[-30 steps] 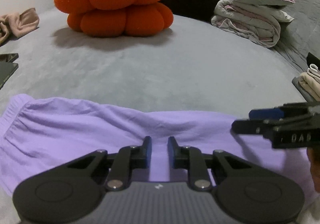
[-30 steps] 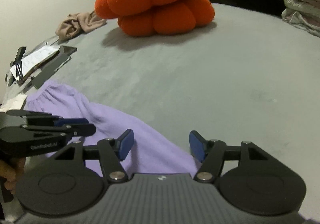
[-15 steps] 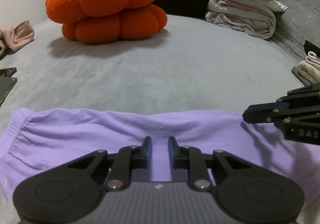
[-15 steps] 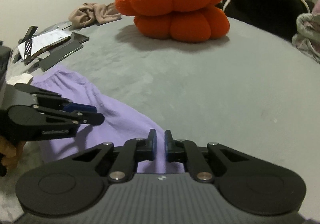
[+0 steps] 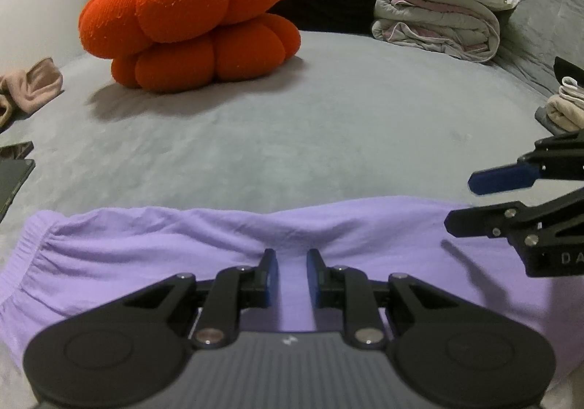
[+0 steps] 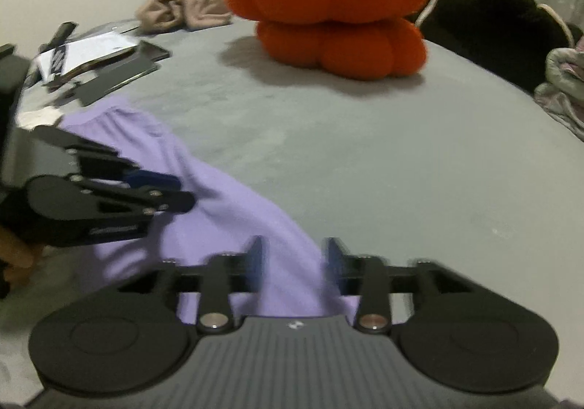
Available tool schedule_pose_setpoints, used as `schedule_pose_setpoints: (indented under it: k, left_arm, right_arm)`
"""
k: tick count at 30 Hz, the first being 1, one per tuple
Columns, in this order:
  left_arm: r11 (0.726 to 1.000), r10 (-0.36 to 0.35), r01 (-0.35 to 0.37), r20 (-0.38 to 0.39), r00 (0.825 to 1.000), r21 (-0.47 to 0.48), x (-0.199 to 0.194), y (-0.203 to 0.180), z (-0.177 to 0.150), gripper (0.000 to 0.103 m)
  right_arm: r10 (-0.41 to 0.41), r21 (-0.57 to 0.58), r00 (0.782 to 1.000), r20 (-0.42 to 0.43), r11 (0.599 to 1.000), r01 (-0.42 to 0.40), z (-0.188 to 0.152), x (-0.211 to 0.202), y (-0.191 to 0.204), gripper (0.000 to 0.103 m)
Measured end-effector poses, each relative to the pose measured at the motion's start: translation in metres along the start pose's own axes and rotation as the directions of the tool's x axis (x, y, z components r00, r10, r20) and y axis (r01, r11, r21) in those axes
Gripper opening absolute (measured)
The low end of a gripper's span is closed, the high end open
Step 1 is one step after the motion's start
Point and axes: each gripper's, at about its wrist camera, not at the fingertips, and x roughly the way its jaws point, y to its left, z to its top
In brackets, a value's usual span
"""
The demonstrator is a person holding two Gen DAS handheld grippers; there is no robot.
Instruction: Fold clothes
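Both grippers, left gripper (image 5: 290, 272) and right gripper (image 6: 292, 265), are black, with blue pads, shiny round screws and ridged grey tops

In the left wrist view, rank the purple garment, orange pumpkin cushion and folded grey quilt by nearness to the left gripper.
1. purple garment, directly under the left gripper.
2. orange pumpkin cushion, far back, left.
3. folded grey quilt, far back, right; slightly beyond the cushion.

i see soft matt lilac cloth garment (image 5: 153, 244), a fuzzy grey bed cover (image 5: 328, 124), a nubbly orange plush pumpkin (image 5: 189, 18), and matt black plastic grippers with shiny metal pins.
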Motion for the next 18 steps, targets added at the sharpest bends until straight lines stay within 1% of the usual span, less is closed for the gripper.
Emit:
schedule_pose_setpoints:
  k: [1, 4, 6, 8, 11, 16, 18]
  left_arm:
    - [1.0, -0.001, 0.001, 0.0, 1.0, -0.002, 0.0, 0.0, 0.0, 0.02]
    - [1.0, -0.001, 0.001, 0.003, 1.0, -0.001, 0.0, 0.001, 0.0, 0.02]
    - [1.0, 0.001, -0.001, 0.004, 1.0, 0.003, 0.001, 0.0, -0.001, 0.02]
    - [1.0, 0.001, -0.001, 0.005, 1.0, 0.005, 0.0, 0.0, -0.001, 0.02]
    - [1.0, 0.002, -0.002, 0.007, 1.0, 0.005, 0.0, 0.0, -0.001, 0.02]
    - [1.0, 0.003, -0.003, 0.008, 1.0, 0.008, 0.0, 0.0, -0.001, 0.02]
    - [1.0, 0.005, -0.005, 0.009, 1.0, 0.01, 0.0, -0.001, -0.001, 0.02]
  right_arm:
    - [-0.007, 0.007, 1.0, -0.001, 1.0, 0.007, 0.0, 0.001, -0.002, 0.052]
    - [0.006, 0.027, 1.0, -0.014, 1.0, -0.006, -0.001, 0.01, -0.004, 0.052]
    - [0.017, 0.04, 1.0, -0.027, 0.999, -0.016, -0.003, 0.018, -0.005, 0.048]
    - [0.039, 0.045, 0.999, -0.027, 0.998, -0.037, -0.004, 0.02, -0.005, 0.02]
    - [0.035, 0.005, 0.999, -0.018, 0.999, -0.035, -0.002, 0.014, 0.0, 0.01]
    - [0.018, -0.055, 1.0, -0.013, 0.998, -0.018, -0.002, 0.007, 0.007, 0.008]
    - [0.003, -0.086, 1.0, -0.006, 0.996, -0.004, -0.001, 0.003, 0.011, 0.005]
